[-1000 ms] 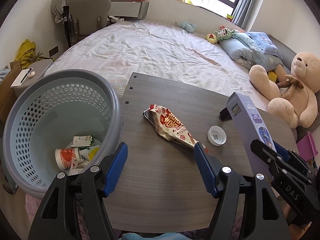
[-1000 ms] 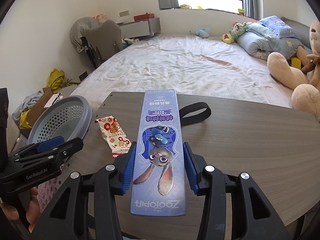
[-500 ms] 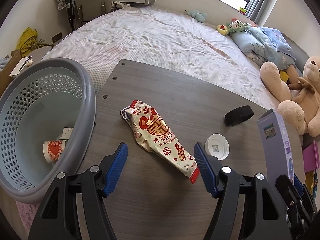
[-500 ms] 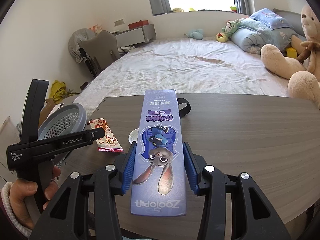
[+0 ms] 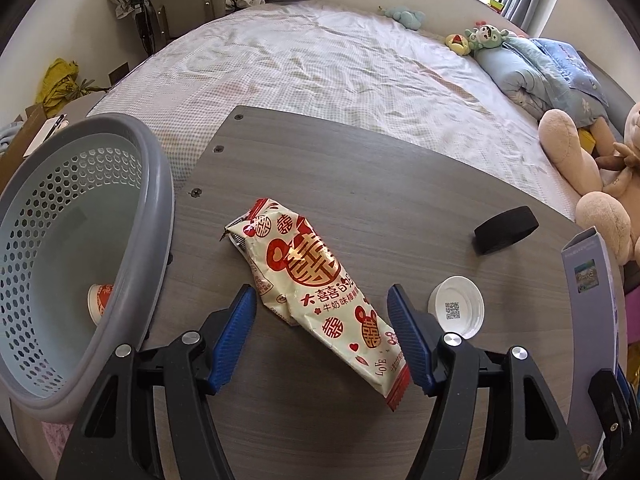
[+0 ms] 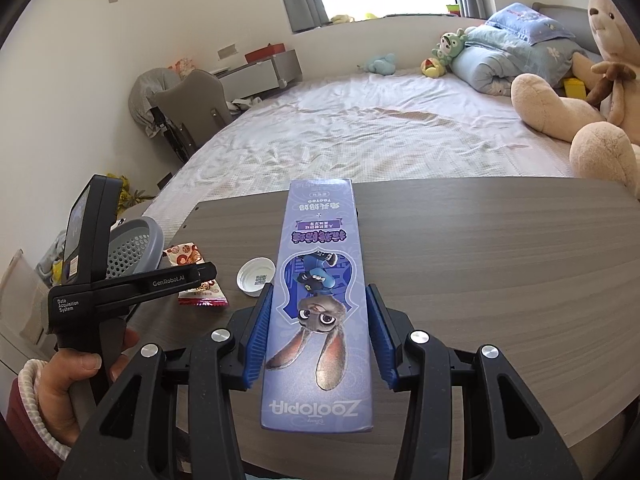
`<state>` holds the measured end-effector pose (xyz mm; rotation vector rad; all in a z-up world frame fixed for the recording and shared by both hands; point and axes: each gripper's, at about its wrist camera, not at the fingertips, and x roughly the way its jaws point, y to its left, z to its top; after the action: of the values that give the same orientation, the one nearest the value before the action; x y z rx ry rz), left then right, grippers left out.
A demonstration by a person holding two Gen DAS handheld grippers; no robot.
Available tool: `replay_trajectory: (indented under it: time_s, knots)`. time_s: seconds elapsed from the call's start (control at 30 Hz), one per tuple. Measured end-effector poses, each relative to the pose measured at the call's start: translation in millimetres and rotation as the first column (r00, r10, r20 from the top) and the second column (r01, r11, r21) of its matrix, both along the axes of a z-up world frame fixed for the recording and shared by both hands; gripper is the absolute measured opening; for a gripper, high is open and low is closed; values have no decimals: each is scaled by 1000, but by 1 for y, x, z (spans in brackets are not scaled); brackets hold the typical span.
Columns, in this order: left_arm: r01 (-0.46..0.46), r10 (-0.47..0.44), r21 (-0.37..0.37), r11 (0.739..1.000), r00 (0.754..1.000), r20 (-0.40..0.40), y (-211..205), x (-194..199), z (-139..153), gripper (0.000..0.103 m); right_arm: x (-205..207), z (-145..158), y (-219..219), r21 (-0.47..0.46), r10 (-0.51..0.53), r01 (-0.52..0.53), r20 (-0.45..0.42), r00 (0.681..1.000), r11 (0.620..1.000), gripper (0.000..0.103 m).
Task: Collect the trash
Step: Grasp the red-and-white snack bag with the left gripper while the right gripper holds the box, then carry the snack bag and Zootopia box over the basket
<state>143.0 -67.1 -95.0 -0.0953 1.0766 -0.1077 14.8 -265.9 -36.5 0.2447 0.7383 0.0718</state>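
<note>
Where the table's (image 5: 360,184) left edge ends, a grey perforated basket (image 5: 154,184) stands against it, tilted in the fisheye view; inside, low against its wall, a red-and-white paper cup (image 5: 99,295) lies partly hidden by the rim, and the rest of its contents cannot be made out; on the surface near that left edge lies the snack wrapper (image 5: 316,284), cream with red print, set diagonally with its red-crimped end toward the near edge; the left gripper (image 5: 320,316) hangs over it with its blue pads on either side of the wrapper's lower half, the jaws closing, the right pad just beside the wrapper and the left pad apart from it, neither seen to press; a white bottle cap (image 5: 456,312) rests just right of that gripper, and a black band (image 5: 506,230) lies farther toward the right edge; the right gripper (image 6: 318,336) is clamped on a long purple cartoon box (image 6: 320,280), held lengthwise above the table's near edge; a hand (image 6: 76,364) in a dark red sleeve grasps the left tool's handle.
</note>
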Motion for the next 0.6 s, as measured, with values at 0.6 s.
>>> replay_trajectory:
  time_s: [0.6]
  knots:
    - [41,-38,-37,998,997,71,17,-26,25,41,-5,2,-1,13,-10,10,0,1000,1000,44]
